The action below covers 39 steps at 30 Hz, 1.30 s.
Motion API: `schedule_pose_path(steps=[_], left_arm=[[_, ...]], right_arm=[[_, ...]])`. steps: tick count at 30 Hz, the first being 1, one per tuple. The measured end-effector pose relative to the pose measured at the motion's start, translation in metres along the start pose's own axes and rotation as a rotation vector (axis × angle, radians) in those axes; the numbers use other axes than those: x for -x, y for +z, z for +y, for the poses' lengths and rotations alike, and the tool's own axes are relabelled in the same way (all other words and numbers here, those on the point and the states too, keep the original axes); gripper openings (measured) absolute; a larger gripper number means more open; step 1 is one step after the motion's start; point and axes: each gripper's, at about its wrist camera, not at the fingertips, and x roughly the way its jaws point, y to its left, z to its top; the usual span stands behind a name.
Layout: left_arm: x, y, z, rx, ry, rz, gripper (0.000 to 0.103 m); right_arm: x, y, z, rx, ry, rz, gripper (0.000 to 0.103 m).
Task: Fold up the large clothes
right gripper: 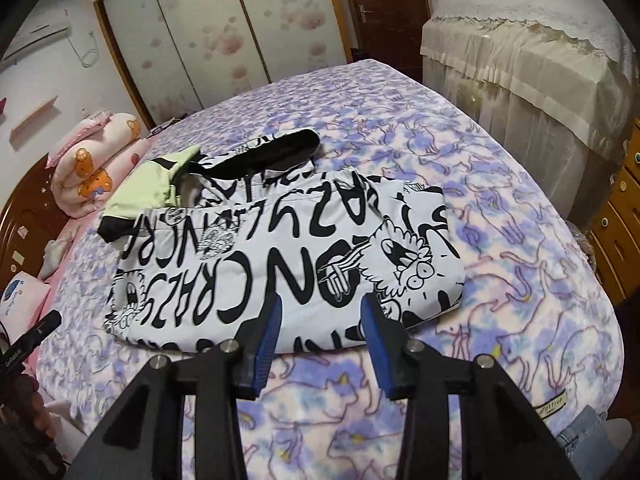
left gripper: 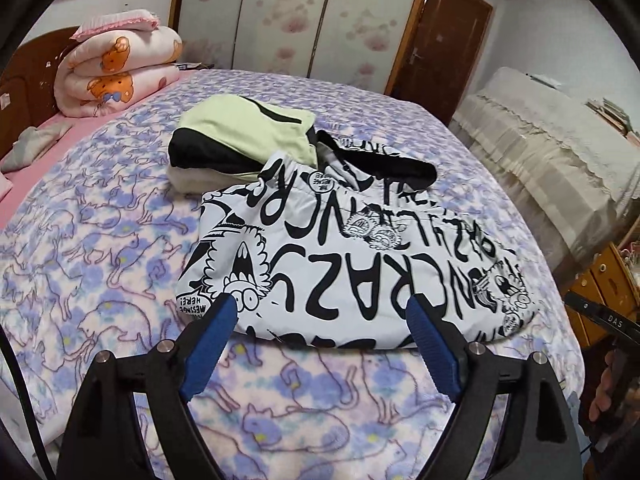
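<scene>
Each view was taken from above near bed (left gripper: 80,240) edge, tilted down along gripper fingers. Left view was set more leftward, right view more rightward. Printed jacket (left gripper: 360,272) (right gripper: 280,264) was shared, seen close.

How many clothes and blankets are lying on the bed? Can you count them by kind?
Black-and-white cartoon print garment: 1
Pale green and black garment, partly under the print one: 1
Rolled pink bear quilt: 1
Small grey cloth at the bed's edge: 1
Total: 4
</scene>
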Motion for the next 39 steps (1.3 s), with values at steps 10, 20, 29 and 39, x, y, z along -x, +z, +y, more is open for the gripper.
schedule_pose_path(steps=[10,20,29,39], left_arm=[[-0.019,-0.033,0.018,0.066,-0.039,0.097,0.088],[-0.091,-0.074,0.059,0.269,-0.138,0.271,0.088],[-0.145,-0.088,0.083,0.414,-0.171,0.331,0.088],[-0.179,-0.068,0.091,0.448,-0.162,0.286,0.088]], right_arm=[[-0.004,-0.017,-0.004,-0.005,0.008,0.057,0.054],[-0.062,-0.053,-0.055,-0.161,-0.033,0.25,0.054],[-0.111,-0.076,-0.111,-0.432,-0.004,0.395,0.054],[-0.141,-0.065,-0.132,-0.569,0.068,0.345,0.058]])
